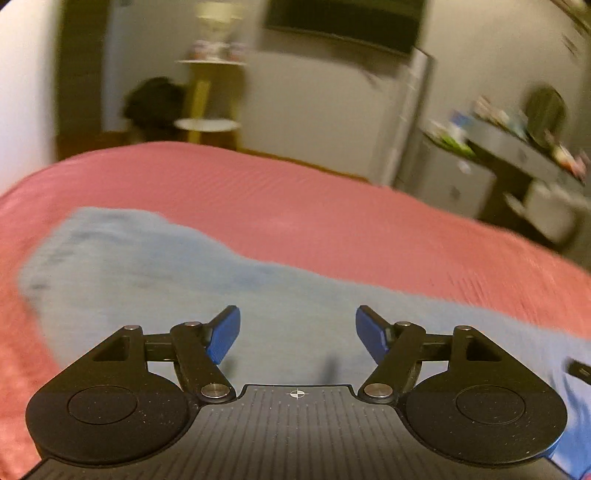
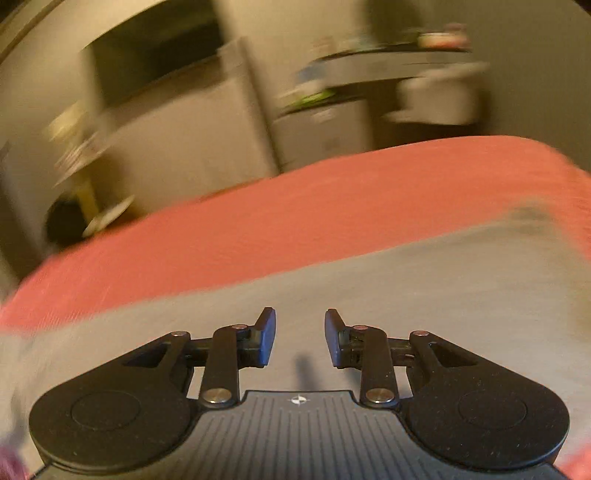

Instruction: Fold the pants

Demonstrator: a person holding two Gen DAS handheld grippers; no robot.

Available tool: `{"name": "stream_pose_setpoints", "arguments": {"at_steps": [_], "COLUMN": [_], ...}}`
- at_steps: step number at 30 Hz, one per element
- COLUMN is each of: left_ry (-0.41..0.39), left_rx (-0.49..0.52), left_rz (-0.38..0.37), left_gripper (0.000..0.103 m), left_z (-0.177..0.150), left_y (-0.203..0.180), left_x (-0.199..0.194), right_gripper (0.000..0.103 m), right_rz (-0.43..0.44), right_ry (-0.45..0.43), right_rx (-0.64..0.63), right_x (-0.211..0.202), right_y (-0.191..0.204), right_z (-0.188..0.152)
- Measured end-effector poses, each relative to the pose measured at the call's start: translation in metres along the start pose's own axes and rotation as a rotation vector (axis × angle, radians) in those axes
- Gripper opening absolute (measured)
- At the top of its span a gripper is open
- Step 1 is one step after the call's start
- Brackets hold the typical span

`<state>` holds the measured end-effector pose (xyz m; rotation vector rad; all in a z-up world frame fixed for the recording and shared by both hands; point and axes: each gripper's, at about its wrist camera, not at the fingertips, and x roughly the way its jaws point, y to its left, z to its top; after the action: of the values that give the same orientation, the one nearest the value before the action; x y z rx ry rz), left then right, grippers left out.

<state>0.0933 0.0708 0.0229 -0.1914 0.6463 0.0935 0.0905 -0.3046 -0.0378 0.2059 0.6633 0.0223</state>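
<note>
Light blue-grey pants lie flat on a red bedspread. In the left wrist view they stretch from the far left to the near right under my left gripper, which is open and empty just above the cloth. In the right wrist view the pants look grey and run across the near half of the bed. My right gripper is open and empty just above them. Both views are motion-blurred.
Beyond the bed's far edge stand a white cabinet, a yellow-legged round side table with a dark object beside it, and a cluttered desk at the right. A dark screen hangs on the wall.
</note>
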Motion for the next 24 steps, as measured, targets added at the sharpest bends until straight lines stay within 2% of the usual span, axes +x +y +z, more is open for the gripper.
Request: {"name": "stream_pose_setpoints", "arguments": {"at_steps": [3,5,8,11,13,14,17,20,21,23,24], "left_ry": [0.05,0.126,0.096,0.09,0.095,0.091,0.083,0.101,0.109,0.131,0.144], "left_rx": [0.068,0.105,0.134,0.038,-0.042,-0.067,-0.074,-0.089,-0.094,-0.102,-0.098], "left_rz": [-0.048,0.02,0.062,0.147,0.152,0.158,0.17,0.106,0.072,0.016,-0.012], "left_gripper": [0.075,0.076,0.084,0.087,0.087,0.086,0.084,0.084,0.084,0.085,0.085], "left_z": [-0.017,-0.031,-0.035,-0.031,-0.032,-0.03,-0.03,-0.037,-0.04,-0.046,-0.05], "left_y": [-0.03,-0.04,-0.038,-0.013,0.001,0.005,0.002,-0.005,-0.008,-0.014,-0.017], "left_x": [0.028,0.046,0.048,0.049,0.045,0.041,0.031,0.02,0.016,0.006,0.005], "right_gripper": [0.032,0.032,0.032,0.032,0.031,0.027,0.025,0.028,0.027,0.027,0.027], "right_rz": [0.04,0.04,-0.011,-0.069,-0.108,-0.119,-0.143,-0.198,-0.199,-0.101,-0.099], "right_ry": [0.101,0.084,0.052,0.025,0.002,-0.011,-0.052,-0.076,-0.083,-0.119,-0.128], "right_rx": [-0.084,-0.119,-0.049,0.158,0.333,0.44,0.675,0.815,0.935,1.154,1.222], "right_x": [0.031,0.032,0.021,0.008,-0.007,-0.016,-0.046,-0.076,-0.087,-0.103,-0.11], "right_y": [0.017,0.013,-0.015,-0.067,-0.102,-0.121,-0.166,-0.19,-0.203,-0.23,-0.237], "right_z": [-0.014,-0.023,-0.021,-0.018,-0.02,-0.022,-0.039,-0.067,-0.081,-0.107,-0.117]}}
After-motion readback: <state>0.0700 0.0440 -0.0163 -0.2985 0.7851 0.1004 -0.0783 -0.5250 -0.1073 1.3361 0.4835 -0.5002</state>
